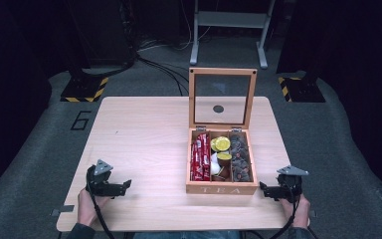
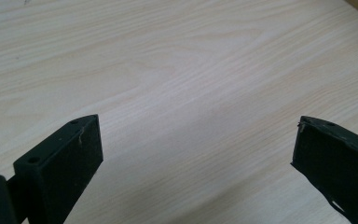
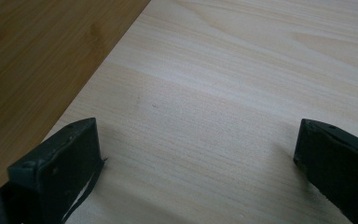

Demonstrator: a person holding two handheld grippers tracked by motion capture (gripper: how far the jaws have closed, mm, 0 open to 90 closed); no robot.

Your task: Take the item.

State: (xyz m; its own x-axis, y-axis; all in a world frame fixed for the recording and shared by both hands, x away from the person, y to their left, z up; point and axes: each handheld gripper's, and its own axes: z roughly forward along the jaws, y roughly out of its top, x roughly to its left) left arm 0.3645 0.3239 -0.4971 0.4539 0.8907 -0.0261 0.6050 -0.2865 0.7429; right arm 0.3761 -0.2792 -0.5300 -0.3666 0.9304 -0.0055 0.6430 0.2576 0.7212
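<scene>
A wooden tea box stands on the right half of the table, its glass lid raised upright. Inside, red packets fill the left compartment, yellow capsules and small white and brown items the middle one, dark pieces the right one. My left gripper rests low over the table's front left, open and empty, its jaws pointing right. My right gripper sits just right of the box's front corner, also open and empty. In the right gripper view the box wall lies ahead on the left of the open right gripper.
The light wood table is bare left of the box; the left gripper has only tabletop ahead of it. Cables trail from both grippers off the front edge. A metal stand and floor cables lie beyond the table.
</scene>
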